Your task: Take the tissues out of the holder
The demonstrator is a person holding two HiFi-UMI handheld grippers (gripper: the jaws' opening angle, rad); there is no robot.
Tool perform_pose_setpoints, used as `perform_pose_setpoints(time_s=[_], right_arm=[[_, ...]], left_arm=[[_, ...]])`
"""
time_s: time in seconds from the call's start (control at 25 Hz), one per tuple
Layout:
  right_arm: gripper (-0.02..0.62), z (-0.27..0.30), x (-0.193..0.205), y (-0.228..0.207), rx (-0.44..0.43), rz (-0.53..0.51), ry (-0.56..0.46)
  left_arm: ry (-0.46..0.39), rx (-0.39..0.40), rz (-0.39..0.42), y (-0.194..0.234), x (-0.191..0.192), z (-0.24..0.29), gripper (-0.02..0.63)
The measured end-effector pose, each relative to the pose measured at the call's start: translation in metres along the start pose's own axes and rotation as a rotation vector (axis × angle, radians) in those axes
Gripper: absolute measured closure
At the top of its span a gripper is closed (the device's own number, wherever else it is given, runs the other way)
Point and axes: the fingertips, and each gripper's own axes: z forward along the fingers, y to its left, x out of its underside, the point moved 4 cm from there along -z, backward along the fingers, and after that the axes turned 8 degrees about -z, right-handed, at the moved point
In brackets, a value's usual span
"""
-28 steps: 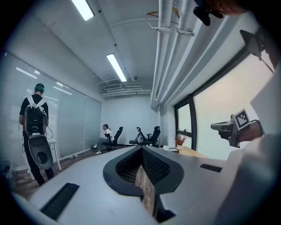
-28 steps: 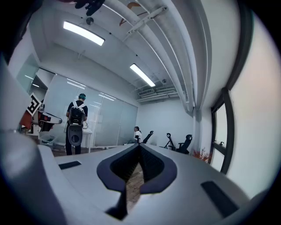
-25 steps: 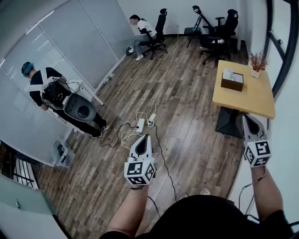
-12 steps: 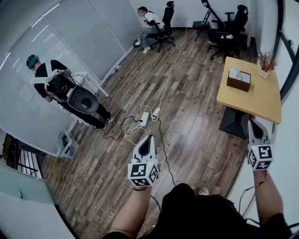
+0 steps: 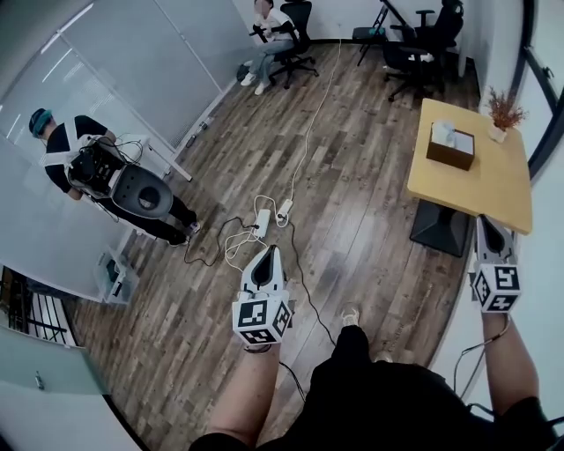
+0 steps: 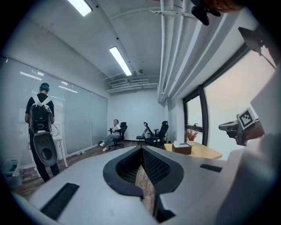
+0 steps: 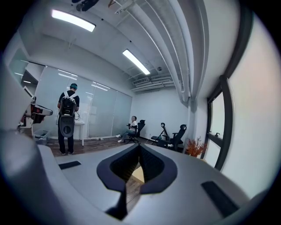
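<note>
A brown tissue holder (image 5: pixel 450 149) with white tissues (image 5: pixel 444 132) sticking out of its top stands on a yellow table (image 5: pixel 476 185) at the right of the room. In the left gripper view the holder (image 6: pixel 181 147) is small and far off. My left gripper (image 5: pixel 267 254) hangs over the wooden floor, shut and empty, well short of the table. My right gripper (image 5: pixel 487 224) is shut and empty too, just off the table's near edge. Each gripper view shows its own jaws closed tip to tip, the left gripper (image 6: pixel 141 147) and the right gripper (image 7: pixel 139 146).
A small potted plant (image 5: pixel 500 112) stands behind the holder. Power strips and cables (image 5: pixel 263 224) trail over the floor ahead. A person with a backpack (image 5: pixel 97 172) stands by the glass wall at the left. Another person (image 5: pixel 264 26) sits among office chairs (image 5: pixel 414 44) at the back.
The view has shifted a little as I step forward; a foot now shows below. Both grippers stay shut and hold about the same places in view.
</note>
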Motion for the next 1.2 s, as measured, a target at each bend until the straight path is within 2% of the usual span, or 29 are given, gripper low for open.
perform_pose_setpoints(time_s=[0.28, 0.52, 0.76, 0.92, 1.2], right_arm=[[0.591, 0.059, -0.017, 0.002, 0.059, -0.011, 0.035], [0.591, 0.109, -0.034, 0.024, 0.097, 0.007, 0.063], [0.591, 0.142, -0.046, 0.036, 0.154, 0.023, 0.081], [0.591, 0.156, -0.045, 0.038, 0.155, 0.080, 0.101], [0.591, 0.205, -0.042, 0.028, 0.173, 0.098, 0.094]], left_arm=[[0.012, 0.042, -0.060, 0.039, -0.014, 0.082, 0.601], [0.005, 0.140, 0.002, 0.074, -0.039, 0.143, 0.601], [0.006, 0.223, 0.039, 0.097, -0.047, 0.197, 0.601], [0.001, 0.250, 0.066, 0.099, -0.050, 0.222, 0.601], [0.005, 0.256, 0.077, 0.107, -0.052, 0.267, 0.601]])
